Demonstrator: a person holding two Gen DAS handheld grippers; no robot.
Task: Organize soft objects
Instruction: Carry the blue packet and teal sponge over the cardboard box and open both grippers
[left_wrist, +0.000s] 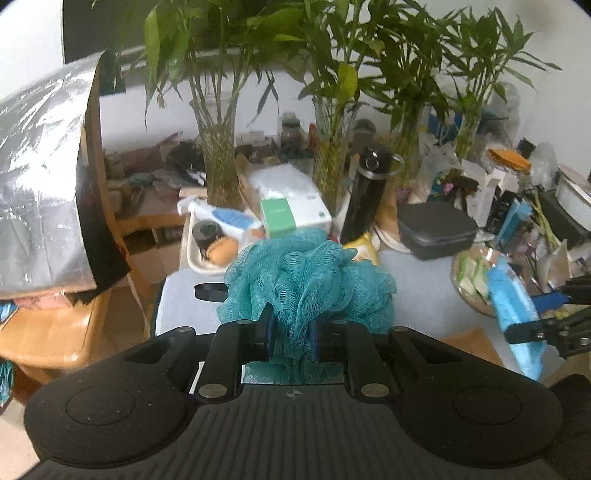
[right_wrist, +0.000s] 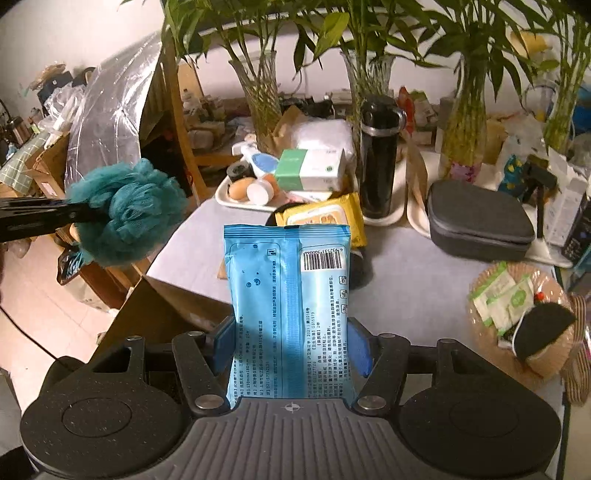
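- Teal bath sponge (left_wrist: 308, 280) is pinched by left gripper (left_wrist: 292, 334), held above the grey table (right_wrist: 406, 266).
- Blue wipes pack (right_wrist: 290, 314) is clamped by right gripper (right_wrist: 291, 347), above the same table.
- Both grips should be kept firm until the cardboard box (right_wrist: 159, 314) beside the table is reached.

1. Mesh bath pouf (left_wrist: 306, 280): teal, open net weave
2. Wipes pack (right_wrist: 290, 306): sky blue, darker blue centre stripe, white barcode panel with black bars
3. Second wipes pack (right_wrist: 332, 216): yellow
4. Bottle (right_wrist: 380, 155): glossy black, silver band
5. Zip case (right_wrist: 480, 221): dark grey
6. Box (right_wrist: 310, 170): green and white
7. Table cover (right_wrist: 406, 266): pale grey-blue
8. Gripper pads (right_wrist: 360, 347): blue
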